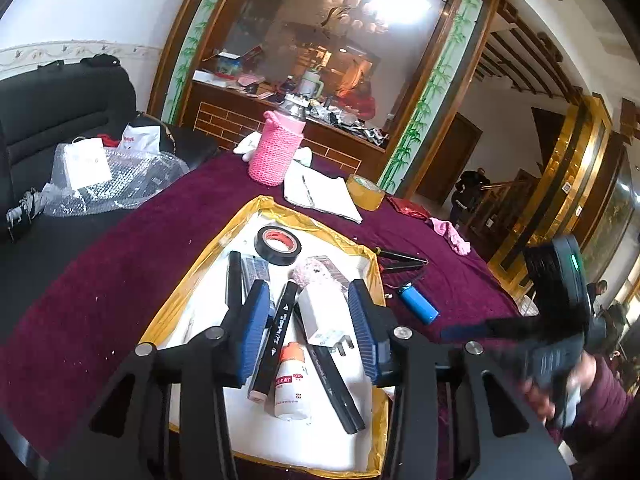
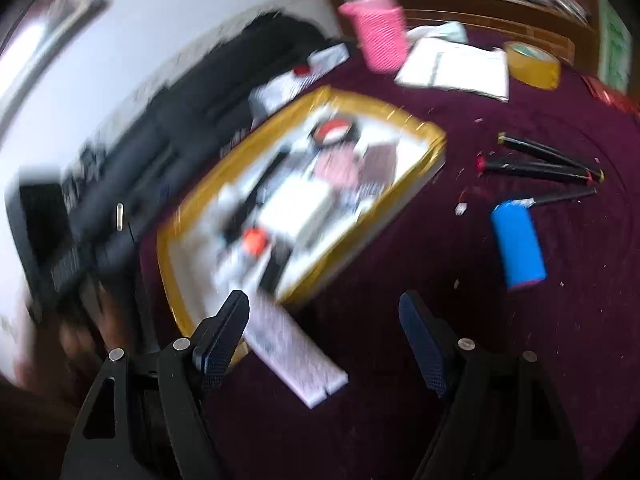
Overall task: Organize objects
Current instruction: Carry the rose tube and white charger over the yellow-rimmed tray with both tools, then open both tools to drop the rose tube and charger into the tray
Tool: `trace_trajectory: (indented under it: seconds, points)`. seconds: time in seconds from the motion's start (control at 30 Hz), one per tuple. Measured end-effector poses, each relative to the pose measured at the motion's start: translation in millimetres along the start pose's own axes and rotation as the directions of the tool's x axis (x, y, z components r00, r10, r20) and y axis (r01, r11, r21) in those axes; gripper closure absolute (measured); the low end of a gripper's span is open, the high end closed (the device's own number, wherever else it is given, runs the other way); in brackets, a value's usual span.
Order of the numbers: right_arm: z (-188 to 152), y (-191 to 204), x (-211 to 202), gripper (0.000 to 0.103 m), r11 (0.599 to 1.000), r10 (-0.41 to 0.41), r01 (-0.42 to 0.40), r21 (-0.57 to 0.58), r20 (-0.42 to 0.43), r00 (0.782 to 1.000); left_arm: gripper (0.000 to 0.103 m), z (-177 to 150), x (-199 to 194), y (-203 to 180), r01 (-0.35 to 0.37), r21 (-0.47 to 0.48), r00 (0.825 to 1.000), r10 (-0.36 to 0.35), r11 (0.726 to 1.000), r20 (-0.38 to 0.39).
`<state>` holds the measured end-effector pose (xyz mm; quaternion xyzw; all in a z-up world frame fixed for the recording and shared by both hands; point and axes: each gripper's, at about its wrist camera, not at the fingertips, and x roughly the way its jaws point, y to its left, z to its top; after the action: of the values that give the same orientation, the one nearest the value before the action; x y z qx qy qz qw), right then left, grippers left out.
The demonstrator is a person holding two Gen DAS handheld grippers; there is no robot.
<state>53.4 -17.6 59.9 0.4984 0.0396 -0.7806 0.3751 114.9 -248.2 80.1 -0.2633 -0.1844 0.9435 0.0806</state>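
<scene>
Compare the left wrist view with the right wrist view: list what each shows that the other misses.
Left wrist only: the white bottle and black marker lying sharp in the tray between the open left gripper, plus a pink cloth on the tablecloth.

Right wrist only: a white flat box lying on the tablecloth beside the tray's near corner, in front of the open, empty right gripper; the tray contents are blurred here.

Both: the gold-rimmed tray, blue cylinder, pink knitted holder, yellow tape roll, and black tape roll.
</scene>
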Motion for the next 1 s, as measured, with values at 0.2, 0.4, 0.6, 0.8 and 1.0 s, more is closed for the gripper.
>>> trace_trajectory:
  seconds: [0.2,0.4,0.6,0.8,1.0]
  points:
    - [-27.9,50.3,29.2,0.030,0.945,-0.130,0.116,-0.305,-0.027,0.991,0.064,-2.2,1.0,-3.7,-0.023,0.007,1.000,0.023,1.000,-0.019]
    - [-27.2,46.4,46.5,0.073,0.952,-0.116,0.088,-0.292,-0.079,0.990,0.064,-0.5,-0.1,-5.8,-0.031,0.012,0.999,0.031,0.999,-0.016]
    - [-26.7,35.2,25.2,0.077,0.983,-0.020,0.005,-0.186,-0.082,0.996,0.064,1.4,-2.3,4.5,-0.049,-0.010,0.999,0.049,0.999,-0.013]
    - [1.4,60.4,10.3,0.077,0.984,0.062,-0.065,-0.167,-0.026,0.998,0.064,5.2,-8.8,18.3,-0.082,-0.044,0.997,0.082,0.996,-0.001]
    - [25.0,88.0,48.3,0.075,0.986,0.036,-0.042,-0.163,-0.040,0.999,0.062,9.9,-11.1,24.4,-0.120,-0.072,0.993,0.119,0.990,-0.009]
